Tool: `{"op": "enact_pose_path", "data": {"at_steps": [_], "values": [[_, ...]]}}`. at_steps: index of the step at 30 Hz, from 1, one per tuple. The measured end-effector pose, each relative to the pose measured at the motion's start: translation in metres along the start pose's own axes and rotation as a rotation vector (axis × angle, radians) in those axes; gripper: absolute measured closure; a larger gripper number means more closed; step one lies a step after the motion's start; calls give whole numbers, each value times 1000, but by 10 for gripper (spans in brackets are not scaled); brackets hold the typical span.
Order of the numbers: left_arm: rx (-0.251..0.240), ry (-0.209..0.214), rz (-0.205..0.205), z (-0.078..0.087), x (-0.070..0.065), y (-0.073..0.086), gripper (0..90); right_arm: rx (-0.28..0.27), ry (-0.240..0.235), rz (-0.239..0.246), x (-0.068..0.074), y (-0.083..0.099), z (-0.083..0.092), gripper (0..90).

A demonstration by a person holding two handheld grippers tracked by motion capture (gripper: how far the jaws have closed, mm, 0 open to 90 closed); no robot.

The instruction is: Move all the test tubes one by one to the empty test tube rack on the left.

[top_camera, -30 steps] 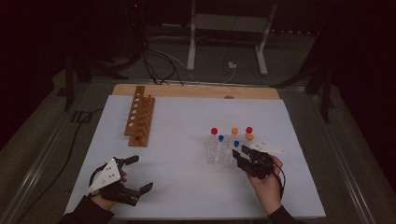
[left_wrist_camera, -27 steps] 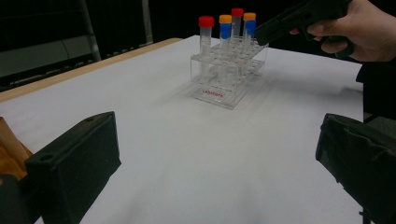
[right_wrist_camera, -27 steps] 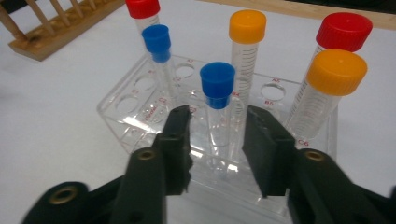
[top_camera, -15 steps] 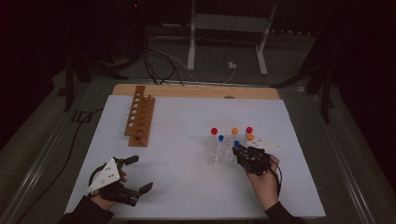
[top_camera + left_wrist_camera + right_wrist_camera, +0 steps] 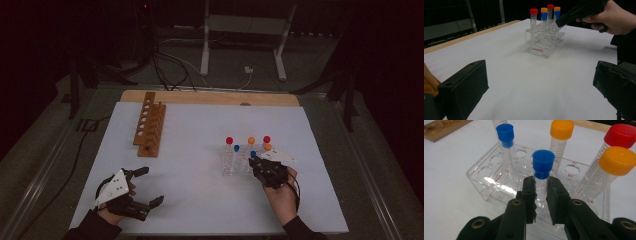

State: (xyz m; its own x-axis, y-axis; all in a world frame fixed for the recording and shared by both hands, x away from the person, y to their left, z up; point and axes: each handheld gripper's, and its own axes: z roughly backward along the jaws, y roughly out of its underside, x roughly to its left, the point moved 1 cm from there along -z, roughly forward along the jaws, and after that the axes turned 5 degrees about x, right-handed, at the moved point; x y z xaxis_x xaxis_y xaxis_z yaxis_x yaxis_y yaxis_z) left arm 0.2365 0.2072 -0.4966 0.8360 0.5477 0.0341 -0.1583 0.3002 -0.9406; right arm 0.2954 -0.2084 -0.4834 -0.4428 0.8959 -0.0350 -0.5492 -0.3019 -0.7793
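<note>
A clear plastic rack holds several capped tubes: red, orange and blue. My right gripper reaches in from the rack's right side. Its jaws have just been closing and now pinch a blue-capped tube just under the cap, the tube still upright in its hole. A second blue-capped tube stands behind it, with orange and red ones alongside. My left gripper rests near the table's front left, jaws wide apart and holding nothing.
A wooden tube rack with empty holes lies at the back left of the white mat. The right hand and gripper hang over the clear rack's far side in the left gripper view. Stand legs and cables sit beyond the table.
The right gripper has edged slightly closer to the clear rack. The left gripper has stayed where it was.
</note>
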Motion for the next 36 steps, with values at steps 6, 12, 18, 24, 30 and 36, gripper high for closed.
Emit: {"op": "enact_pose_path", "data": {"at_steps": [6,12,18,24,30,36], "values": [[17,8,-2,-1,0,0,5,-11,-20,-5,-3,-2,4,770],[17,-3,3,-1,0,0,5,-81,-27,-16,-4,-9,20,770],[18,-30,3,0,0,0,5,-175,-27,1,-1,-20,46,770],[28,-45,8,0,0,-2,5,-210,-62,36,15,-26,63,770],[2,-23,-15,-3,-5,-3,5,-193,-133,81,33,-27,67,769],[60,60,23,-13,-14,-15,5,-144,-196,132,54,-21,56,769]]}}
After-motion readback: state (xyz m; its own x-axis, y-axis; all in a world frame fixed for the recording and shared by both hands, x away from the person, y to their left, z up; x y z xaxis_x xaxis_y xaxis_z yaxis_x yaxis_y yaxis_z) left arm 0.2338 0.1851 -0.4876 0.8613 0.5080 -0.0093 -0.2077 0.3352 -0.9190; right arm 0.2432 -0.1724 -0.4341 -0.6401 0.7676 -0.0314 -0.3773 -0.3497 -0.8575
